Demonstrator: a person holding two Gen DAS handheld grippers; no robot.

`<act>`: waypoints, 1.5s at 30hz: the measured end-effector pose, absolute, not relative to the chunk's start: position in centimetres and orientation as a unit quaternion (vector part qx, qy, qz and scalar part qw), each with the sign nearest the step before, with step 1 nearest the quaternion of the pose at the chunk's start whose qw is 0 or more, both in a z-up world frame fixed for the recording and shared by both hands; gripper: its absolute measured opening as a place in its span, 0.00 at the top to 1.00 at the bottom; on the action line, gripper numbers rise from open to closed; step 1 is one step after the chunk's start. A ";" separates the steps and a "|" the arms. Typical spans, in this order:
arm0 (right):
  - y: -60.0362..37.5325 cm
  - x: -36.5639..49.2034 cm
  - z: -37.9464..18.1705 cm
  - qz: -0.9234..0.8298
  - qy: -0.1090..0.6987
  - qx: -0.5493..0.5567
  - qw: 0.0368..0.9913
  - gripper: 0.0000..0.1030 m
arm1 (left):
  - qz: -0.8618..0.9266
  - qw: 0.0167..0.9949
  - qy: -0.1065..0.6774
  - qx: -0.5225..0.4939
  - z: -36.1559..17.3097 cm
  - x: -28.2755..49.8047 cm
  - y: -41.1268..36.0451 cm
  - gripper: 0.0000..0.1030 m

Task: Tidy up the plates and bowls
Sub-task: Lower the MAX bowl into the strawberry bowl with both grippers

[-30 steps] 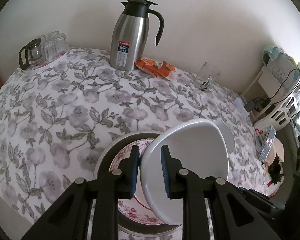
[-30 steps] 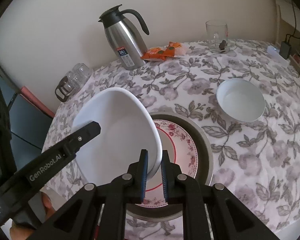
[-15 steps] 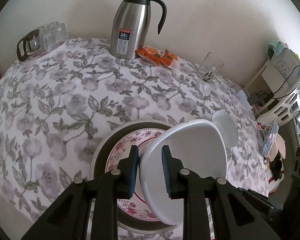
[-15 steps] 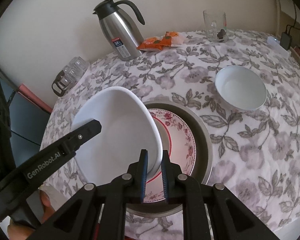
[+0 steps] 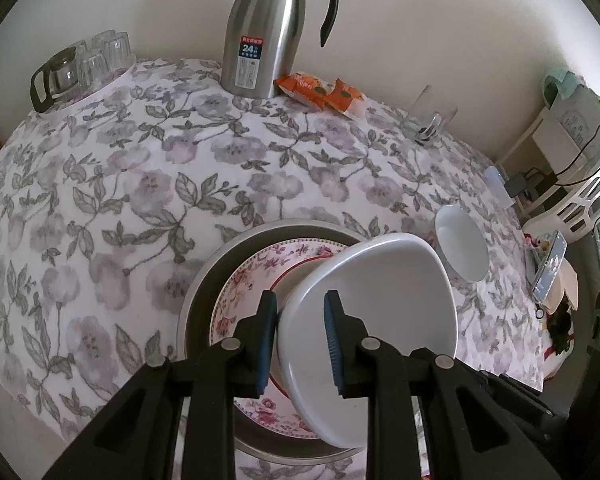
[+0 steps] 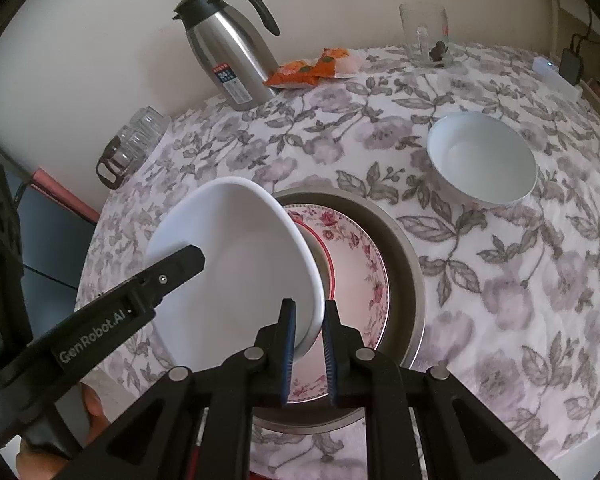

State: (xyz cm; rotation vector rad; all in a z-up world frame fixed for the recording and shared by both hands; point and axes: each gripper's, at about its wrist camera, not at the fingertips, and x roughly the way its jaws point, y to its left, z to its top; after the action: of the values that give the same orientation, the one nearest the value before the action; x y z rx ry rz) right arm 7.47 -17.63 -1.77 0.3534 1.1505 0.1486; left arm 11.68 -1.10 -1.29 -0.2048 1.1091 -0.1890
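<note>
Glossy white rounded-triangular dish (image 5: 384,320), tilted above a red-flowered round plate (image 5: 252,292) inside a grey metal pan (image 5: 204,280) on the floral worktop (image 5: 140,184); both rims clamped by left fingers (image 5: 268,336) and right fingers (image 6: 288,344). One dish, one plate, one small white bowl (image 6: 482,158). Plate half hidden behind dish

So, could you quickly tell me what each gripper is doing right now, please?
Left gripper: shut on the white dish's rim.
Right gripper: shut on the same dish's opposite rim.
</note>
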 end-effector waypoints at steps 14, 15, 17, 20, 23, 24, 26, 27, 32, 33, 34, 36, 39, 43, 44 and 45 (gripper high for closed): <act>-17.8 7.8 -2.5 0.069 0.546 0.174 0.817 0.84 | -0.084 0.830 0.543 -0.096 -2.6 12.2 -1.2 0.77; -17.8 7.8 -2.6 0.069 0.546 0.175 0.816 0.84 | -0.084 0.829 0.544 -0.097 -2.7 12.2 -1.1 0.77; -17.8 7.9 -2.7 0.070 0.547 0.176 0.815 0.84 | -0.083 0.828 0.546 -0.099 -2.9 12.3 -1.1 0.77; -17.8 8.0 -2.9 0.071 0.547 0.178 0.815 0.84 | -0.083 0.825 0.549 -0.107 -3.0 12.4 -0.9 0.77; -17.9 8.0 -3.0 0.073 0.547 0.183 0.814 0.84 | -0.082 0.823 0.550 -0.112 -3.1 12.4 -0.8 0.77; -17.9 8.0 -3.0 0.074 0.547 0.185 0.813 0.84 | -0.082 0.823 0.551 -0.114 -3.1 12.5 -0.7 0.77; -17.9 8.0 -3.0 0.074 0.547 0.187 0.813 0.84 | -0.082 0.821 0.552 -0.120 -3.1 12.5 -0.6 0.77; -17.9 8.0 -3.0 0.074 0.547 0.187 0.813 0.84 | -0.083 0.820 0.553 -0.124 -3.1 12.5 -0.5 0.77; -17.9 8.0 -3.0 0.074 0.547 0.187 0.813 0.83 | -0.084 0.812 0.557 -0.152 -3.3 12.7 0.0 0.73; -17.9 8.0 -3.0 0.075 0.546 0.188 0.813 0.83 | -0.083 0.812 0.557 -0.155 -3.2 12.7 0.1 0.71; -17.9 8.0 -2.9 0.076 0.546 0.187 0.813 0.82 | -0.082 0.812 0.556 -0.156 -3.2 12.7 0.2 0.68; -17.8 8.0 -2.7 0.078 0.545 0.182 0.815 0.78 | -0.076 0.815 0.554 -0.154 -3.1 12.7 0.3 0.62; -17.5 7.9 -2.2 0.074 0.539 0.168 0.822 0.69 | -0.066 0.819 0.549 -0.153 -2.8 12.6 0.7 0.59; -17.6 7.8 -1.3 0.067 0.526 0.158 0.833 0.55 | -0.051 0.825 0.541 -0.155 -2.4 12.6 1.3 0.40; -17.7 7.7 -1.1 0.064 0.522 0.157 0.836 0.46 | -0.047 0.827 0.538 -0.153 -2.2 12.6 1.4 0.38; -17.7 7.7 -0.9 0.061 0.518 0.155 0.839 0.43 | -0.041 0.830 0.537 -0.149 -2.1 12.6 1.5 0.36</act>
State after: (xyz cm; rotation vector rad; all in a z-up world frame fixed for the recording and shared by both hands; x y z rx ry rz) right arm 7.71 -17.73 -0.94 0.3281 1.0964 0.1298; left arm 12.64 1.48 -2.08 -0.3163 1.1386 -0.0866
